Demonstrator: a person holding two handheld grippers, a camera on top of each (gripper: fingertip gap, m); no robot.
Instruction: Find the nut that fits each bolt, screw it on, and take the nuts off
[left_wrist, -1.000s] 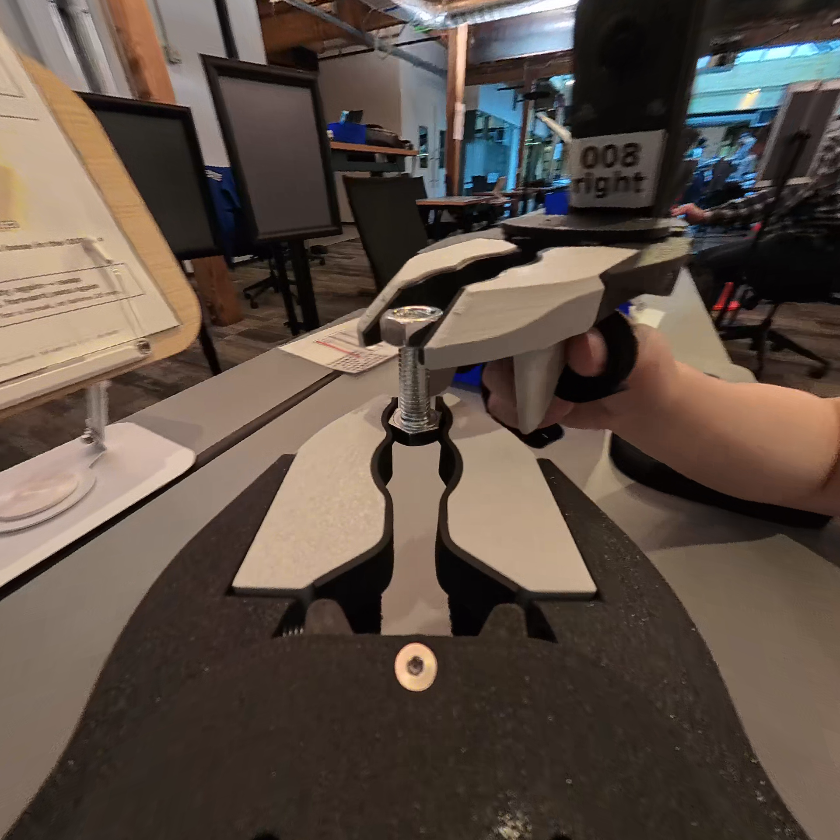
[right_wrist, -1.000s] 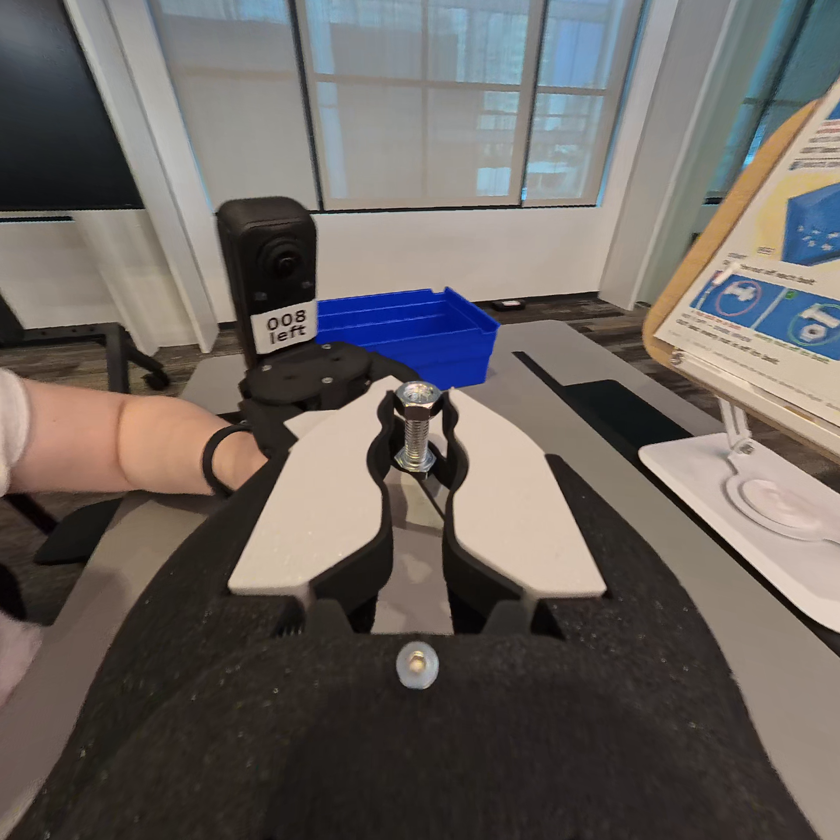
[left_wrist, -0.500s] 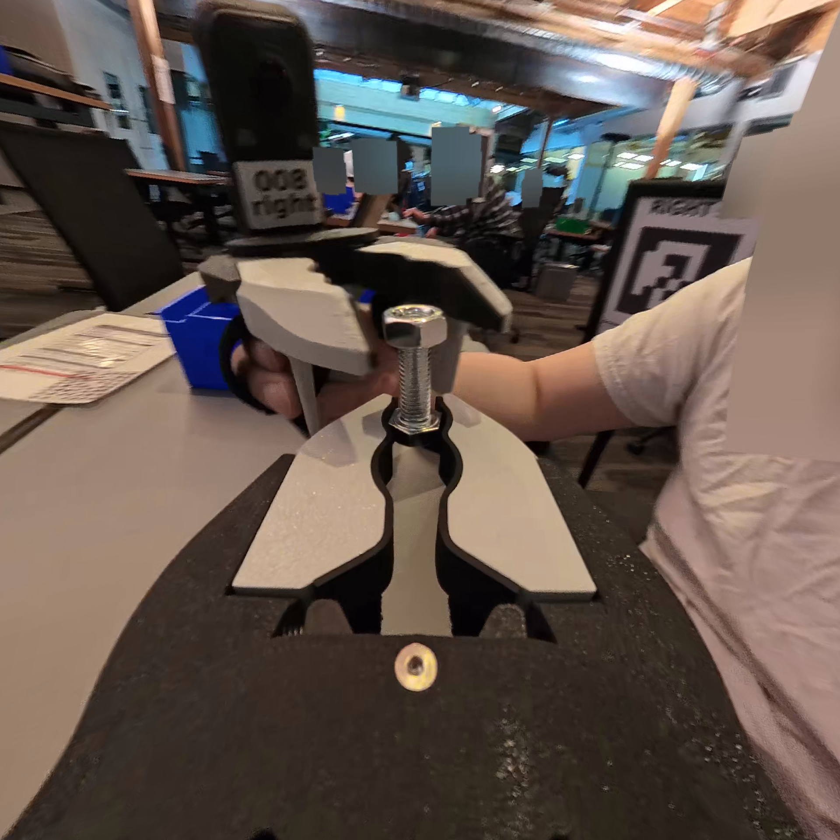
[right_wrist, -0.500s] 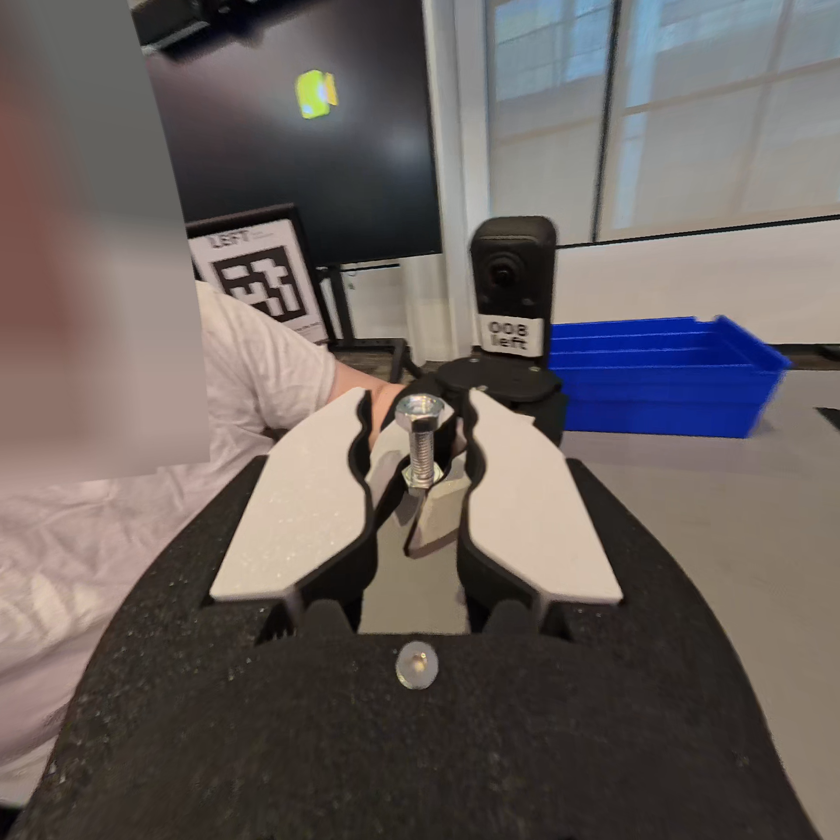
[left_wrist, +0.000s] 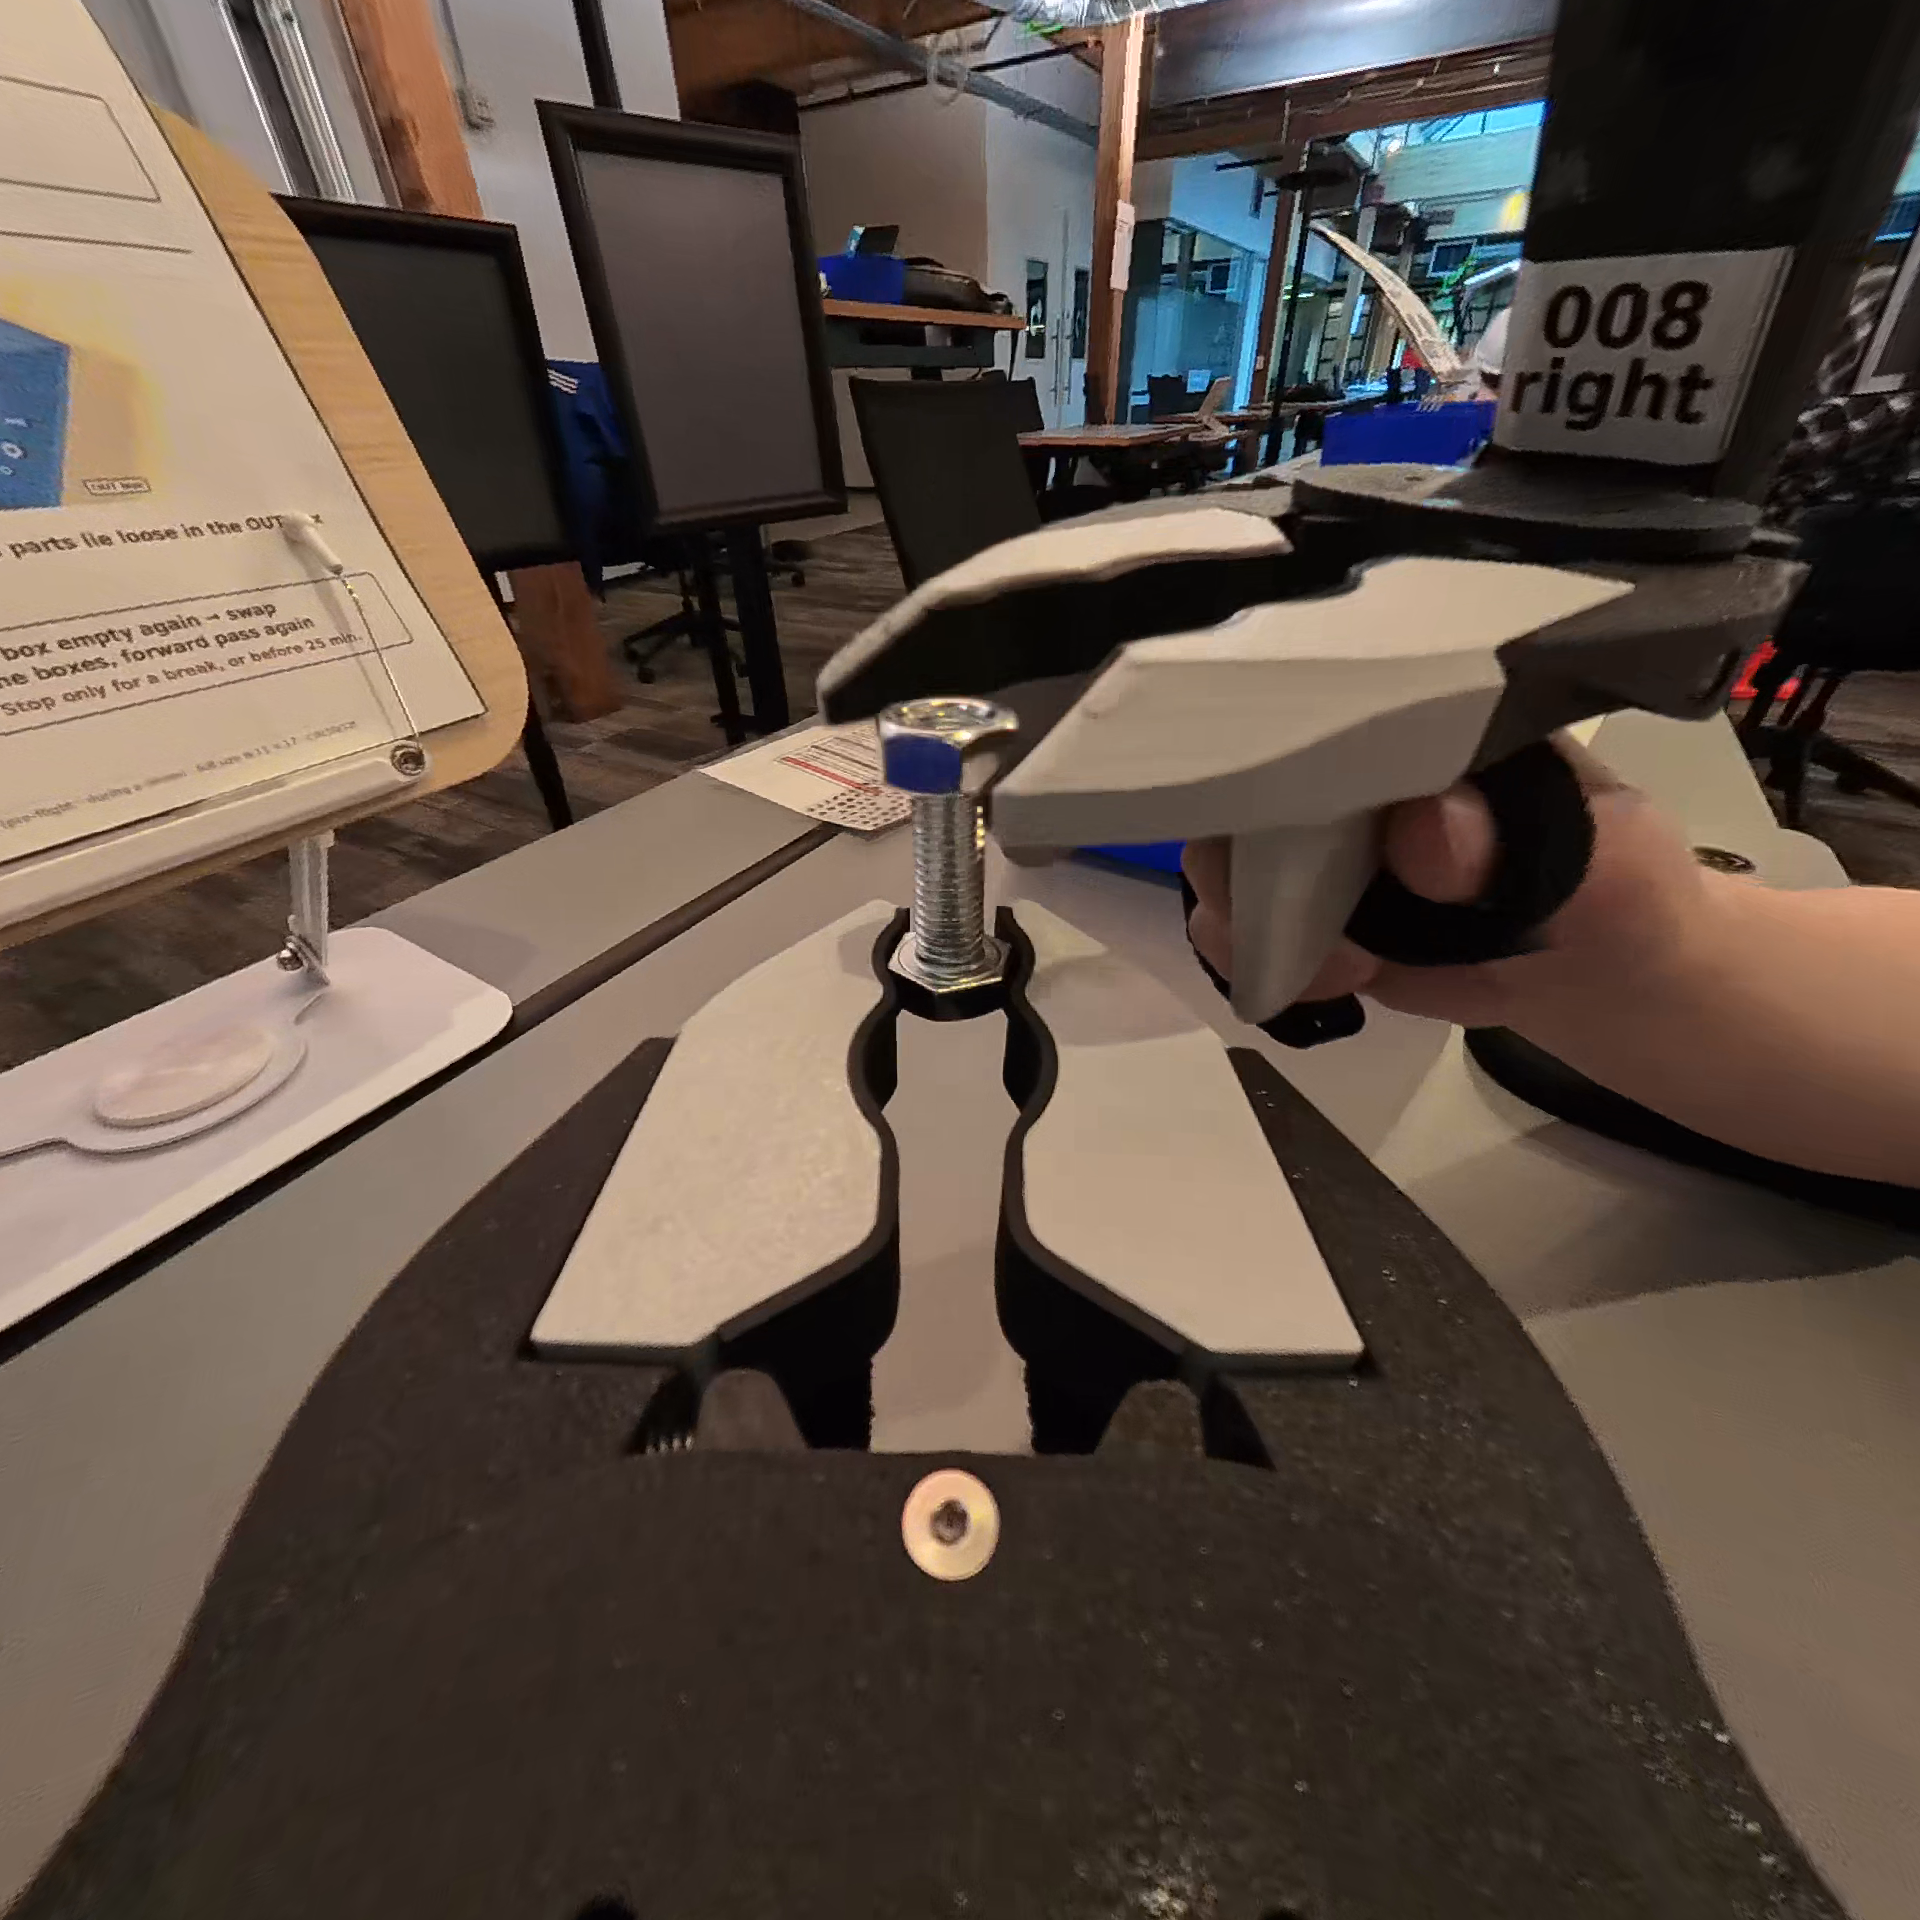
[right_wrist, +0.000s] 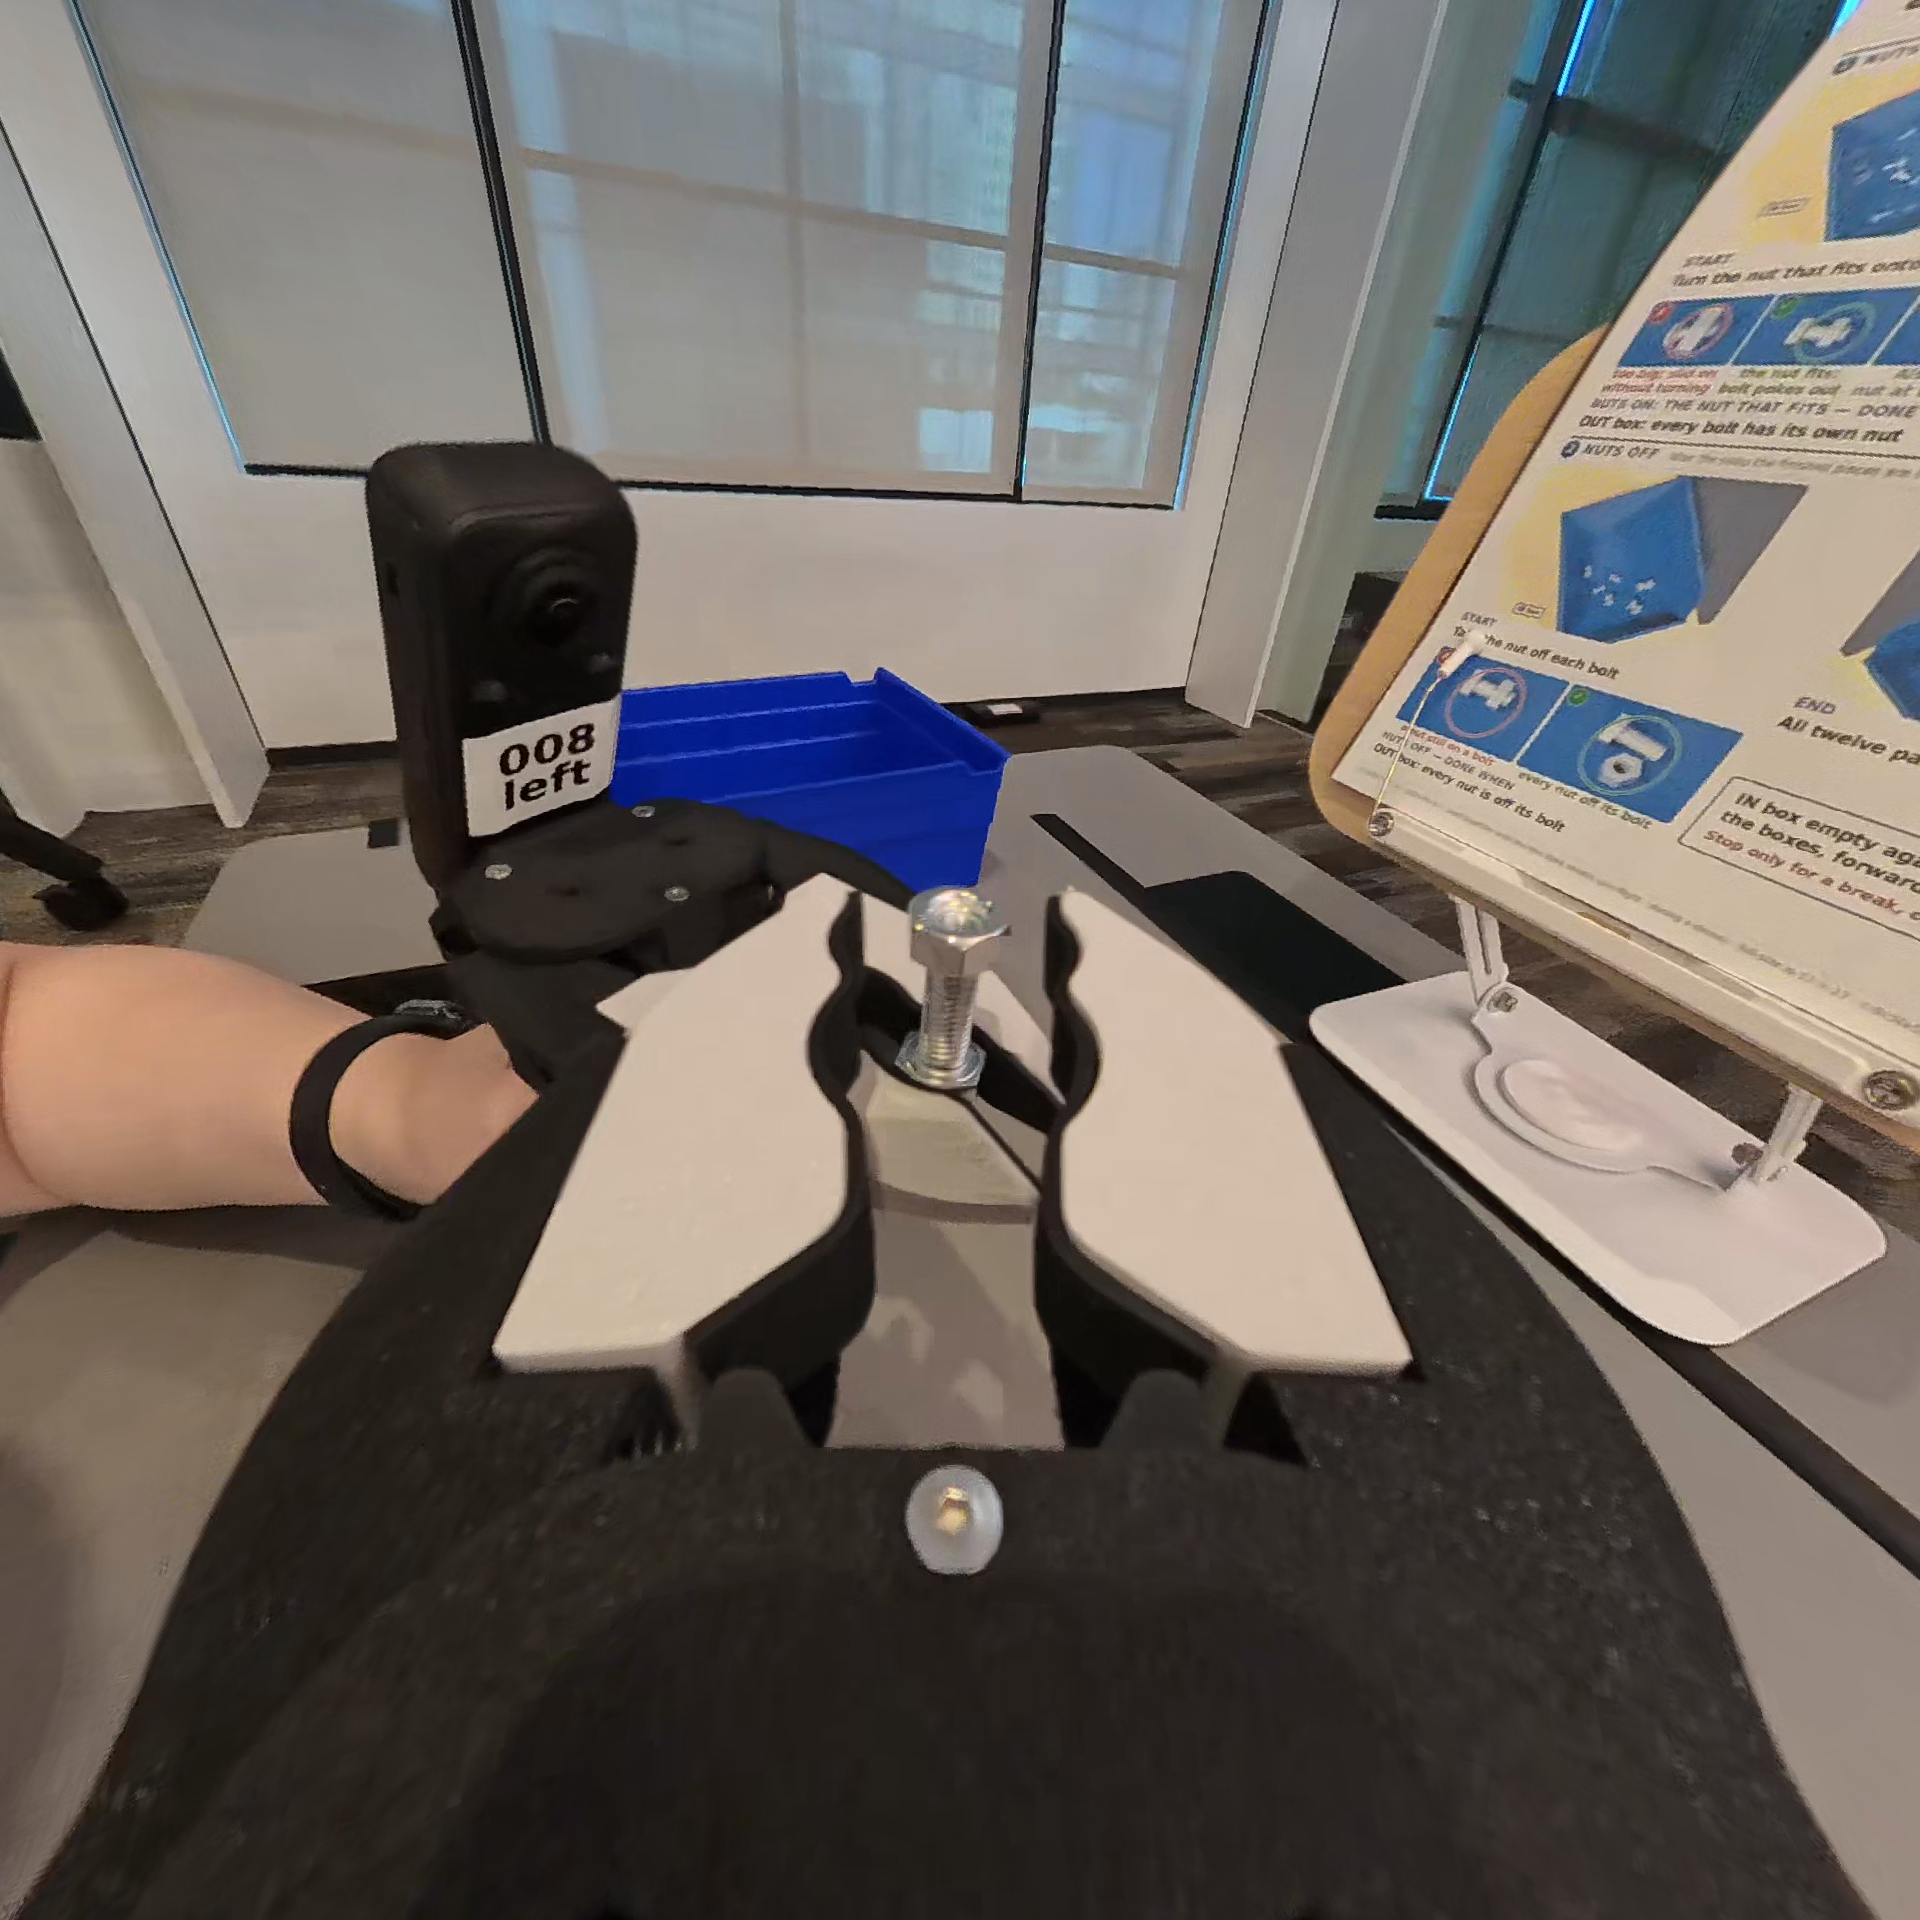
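Legible markings: four printed items; wording not transcribed.
White label (left_wrist: 1621, 358) on black camera (left_wrist: 1683, 125); white label (right_wrist: 540, 774) on second black camera (right_wrist: 499, 623); illustrated instruction sheet (right_wrist: 1714, 520) on wooden stand; printed paper (left_wrist: 831, 774) flat on table, too small to read.

An open office: desks (left_wrist: 914, 317), black office chairs (left_wrist: 940, 468), display boards (left_wrist: 707, 332), big windows (right_wrist: 790, 239)

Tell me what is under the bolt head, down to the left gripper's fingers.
Under the bolt head, bare threaded shank runs down to the nut, clamped between the left gripper fingers. Below the nut, nothing shows; the fingers cover it.
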